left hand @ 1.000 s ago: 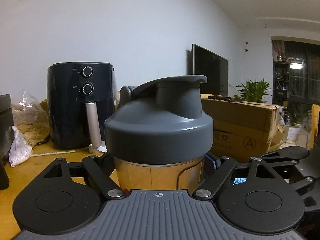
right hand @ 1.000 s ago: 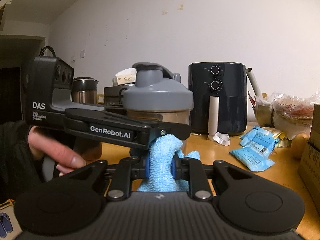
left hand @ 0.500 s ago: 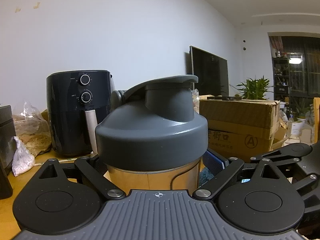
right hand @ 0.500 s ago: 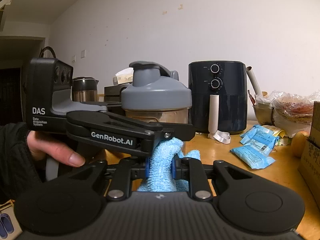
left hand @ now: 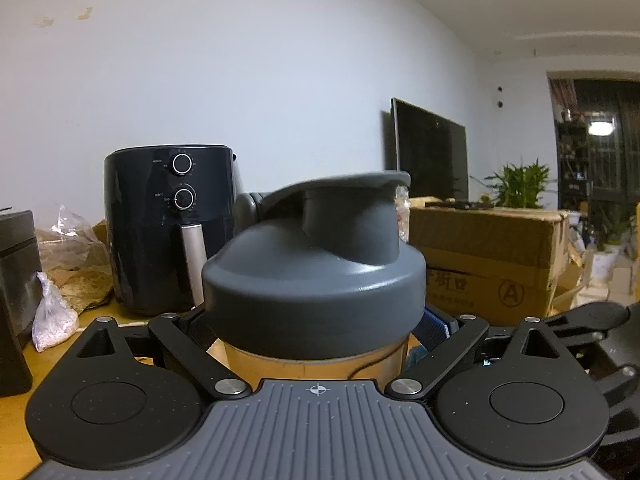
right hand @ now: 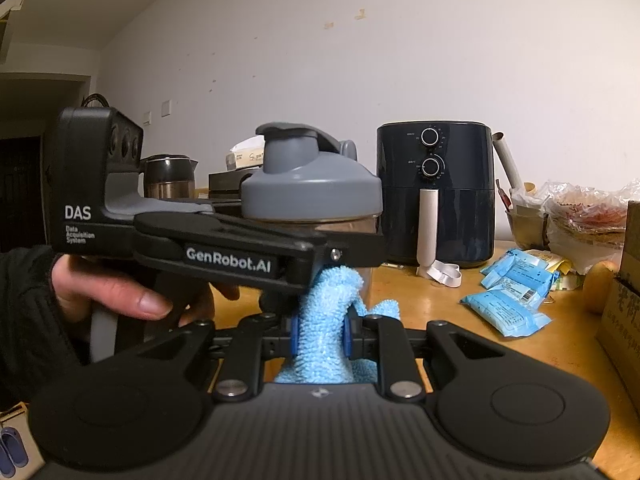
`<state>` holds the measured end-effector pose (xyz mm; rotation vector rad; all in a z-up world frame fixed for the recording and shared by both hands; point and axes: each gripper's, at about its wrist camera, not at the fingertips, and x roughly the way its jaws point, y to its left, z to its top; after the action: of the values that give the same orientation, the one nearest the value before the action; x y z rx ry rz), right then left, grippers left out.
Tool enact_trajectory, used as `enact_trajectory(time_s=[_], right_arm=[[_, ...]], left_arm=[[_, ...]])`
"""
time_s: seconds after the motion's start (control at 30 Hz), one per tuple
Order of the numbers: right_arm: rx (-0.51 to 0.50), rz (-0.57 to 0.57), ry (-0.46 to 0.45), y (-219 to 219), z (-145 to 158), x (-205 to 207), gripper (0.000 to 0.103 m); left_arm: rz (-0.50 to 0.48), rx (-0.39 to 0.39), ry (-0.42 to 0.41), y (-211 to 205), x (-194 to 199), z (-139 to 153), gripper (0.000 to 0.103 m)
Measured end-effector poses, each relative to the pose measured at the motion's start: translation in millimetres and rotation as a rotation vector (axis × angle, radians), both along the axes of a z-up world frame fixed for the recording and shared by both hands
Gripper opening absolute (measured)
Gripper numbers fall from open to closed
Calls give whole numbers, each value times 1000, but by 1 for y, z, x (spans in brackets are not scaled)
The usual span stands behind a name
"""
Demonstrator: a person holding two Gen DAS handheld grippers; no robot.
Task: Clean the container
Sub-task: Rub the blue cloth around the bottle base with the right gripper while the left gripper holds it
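Observation:
A shaker bottle with a grey flip-top lid (left hand: 316, 280) and a clear body (left hand: 316, 364) fills the left wrist view. My left gripper (left hand: 316, 332) is shut on the body just under the lid, and the lid hides its fingertips. The right wrist view shows the same bottle (right hand: 312, 188) from the side, clamped in the left gripper, which a person's hand (right hand: 116, 296) holds. My right gripper (right hand: 319, 332) is shut on a light blue cloth (right hand: 326, 300). The cloth stands up between the pads and touches the bottle's side below the left gripper's finger.
A dark air fryer (right hand: 436, 192) stands at the back of the wooden table (right hand: 460, 312), with blue packets (right hand: 508, 304) and plastic bags (right hand: 584, 216) to its right. A cardboard box (left hand: 488, 256), a TV (left hand: 430, 156) and a kettle (right hand: 168, 176) are also around.
The left view has tipped up slightly, so the air fryer sits lower in it and the lid leans a bit more. The right gripper and cloth have stayed put.

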<state>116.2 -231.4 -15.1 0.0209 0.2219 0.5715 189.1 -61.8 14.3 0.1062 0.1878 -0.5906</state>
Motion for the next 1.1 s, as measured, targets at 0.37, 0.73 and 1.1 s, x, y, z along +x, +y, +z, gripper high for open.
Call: enact_trajectory(time_s=[0.37, 0.73, 1.1], right_arm=[[2, -4, 0, 0, 0, 3, 15], [5, -6, -6, -2, -1, 3, 15], [20, -6, -59, -3, 13, -2, 15]], left_arm=[[3, -58, -66, 2, -8, 18, 103], [3, -70, -20, 5, -3, 20, 94], [-1, -67, -14, 7, -1, 20, 94]])
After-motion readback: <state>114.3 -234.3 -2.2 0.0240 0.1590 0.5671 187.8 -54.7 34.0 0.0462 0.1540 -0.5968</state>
